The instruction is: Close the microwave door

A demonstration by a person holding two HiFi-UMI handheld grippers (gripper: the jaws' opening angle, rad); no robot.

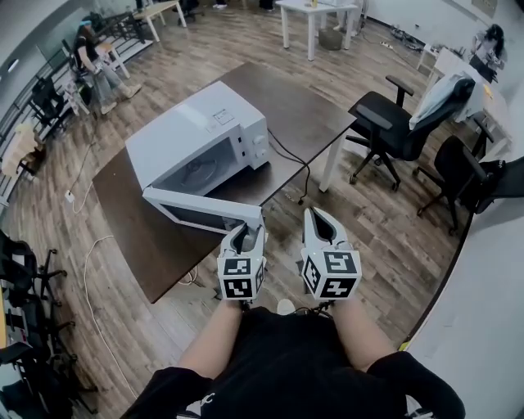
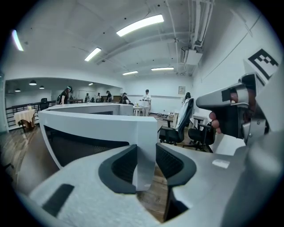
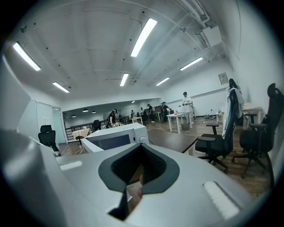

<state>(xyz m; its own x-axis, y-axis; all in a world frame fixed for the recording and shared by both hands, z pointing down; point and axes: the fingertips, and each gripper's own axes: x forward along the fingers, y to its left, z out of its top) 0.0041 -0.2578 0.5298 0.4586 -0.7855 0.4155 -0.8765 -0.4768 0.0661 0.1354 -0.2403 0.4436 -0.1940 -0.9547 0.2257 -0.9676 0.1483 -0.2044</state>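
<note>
A white microwave [image 1: 201, 135] stands on a dark table [image 1: 303, 106], its door [image 1: 201, 211] swung wide open toward me. My left gripper [image 1: 250, 233] is at the door's free end. In the left gripper view the door's edge [image 2: 144, 146] stands upright between the two dark pads, which press on both its faces. My right gripper [image 1: 319, 219] hovers just right of the door's end, off the table's near corner, touching nothing. In the right gripper view its tips [image 3: 141, 148] meet with nothing between them, and the microwave [image 3: 117, 135] lies ahead to the left.
A black power cable [image 1: 291, 155] runs from the microwave over the table's edge. Two black office chairs [image 1: 393, 123] [image 1: 458, 172] stand to the right on the wooden floor. A white table [image 1: 315, 12] is farther back. A person sits at the far left [image 1: 94, 65].
</note>
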